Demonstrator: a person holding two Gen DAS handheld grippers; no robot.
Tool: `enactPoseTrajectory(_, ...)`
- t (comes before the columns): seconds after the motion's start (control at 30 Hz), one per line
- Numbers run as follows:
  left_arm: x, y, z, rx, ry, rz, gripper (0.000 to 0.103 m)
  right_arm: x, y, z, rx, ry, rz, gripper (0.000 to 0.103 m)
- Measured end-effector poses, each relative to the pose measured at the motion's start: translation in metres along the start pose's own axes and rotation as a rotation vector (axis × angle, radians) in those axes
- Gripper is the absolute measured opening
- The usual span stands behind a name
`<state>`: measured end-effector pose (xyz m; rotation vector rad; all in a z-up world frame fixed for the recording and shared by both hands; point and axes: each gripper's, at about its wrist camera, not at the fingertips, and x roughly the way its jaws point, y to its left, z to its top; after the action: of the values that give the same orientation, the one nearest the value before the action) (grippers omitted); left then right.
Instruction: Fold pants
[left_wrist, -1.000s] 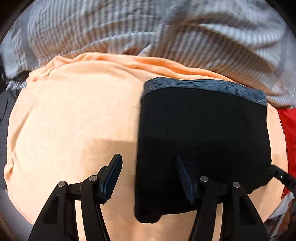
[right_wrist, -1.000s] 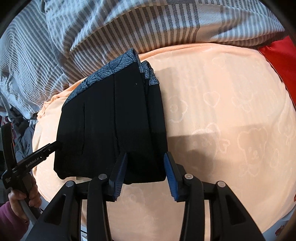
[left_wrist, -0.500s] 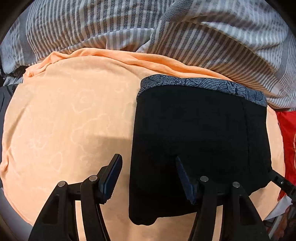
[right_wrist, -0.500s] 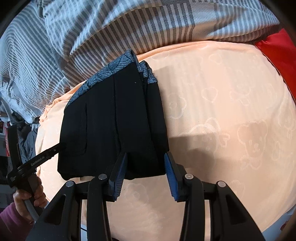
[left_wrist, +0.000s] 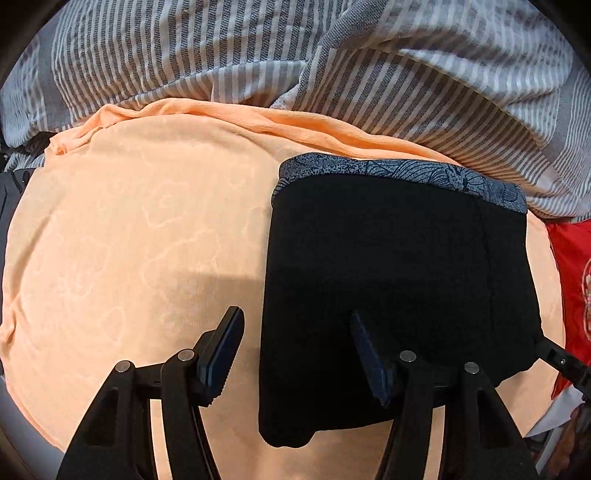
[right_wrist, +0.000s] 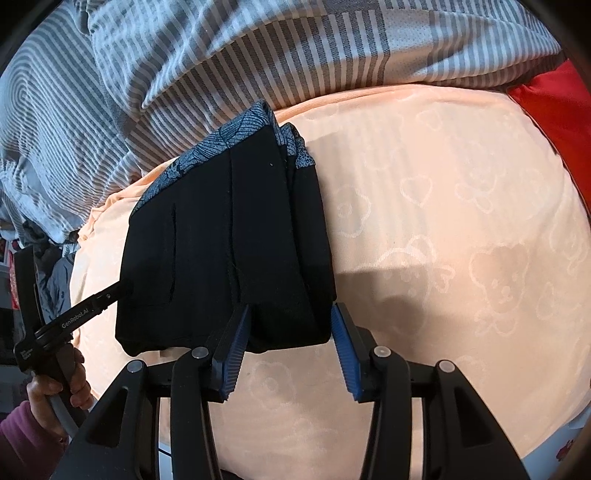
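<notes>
Your two claws, left (left_wrist: 297, 354) and right (right_wrist: 288, 341), both apart, right just widening; one folded pants (left_wrist: 388, 288) bundle on one peach blanket (left_wrist: 129, 240).

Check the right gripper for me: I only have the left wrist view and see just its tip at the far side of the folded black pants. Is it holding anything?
Observer: The right gripper straddles the near right corner of the folded black pants. Its jaws have just been opening, and the pads do not seem to pinch the cloth.
Operator: Is the fold tidy on that side?
Observer: Mostly. Several layers stack along that edge, and the blue patterned waistband bunches slightly at the far end.
Operator: Who has the left gripper?
Observer: A hand in a purple sleeve grips its handle, beside the peach blanket.
</notes>
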<state>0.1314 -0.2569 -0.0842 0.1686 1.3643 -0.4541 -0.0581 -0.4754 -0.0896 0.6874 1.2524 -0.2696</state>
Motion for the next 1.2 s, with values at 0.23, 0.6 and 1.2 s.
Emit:
enactPoseTrajectory(0.23,-0.004,0.007,0.004,-0.012,0.004,-0.012,0.062,-0.009,-0.002,0.006,-0.004,-0.011,0.005,0.049)
enactPoseTrajectory(0.6,-0.001,0.009,0.011,-0.015,0.017,-0.057,0.09,-0.008,-0.01,0.016,0.001,0.004,0.011,0.066)
enactPoseTrajectory(1.2,0.027,0.028,0.032,-0.076,0.12,-0.167,0.09,0.02,-0.041,0.048,0.117,0.059,0.122,0.08)
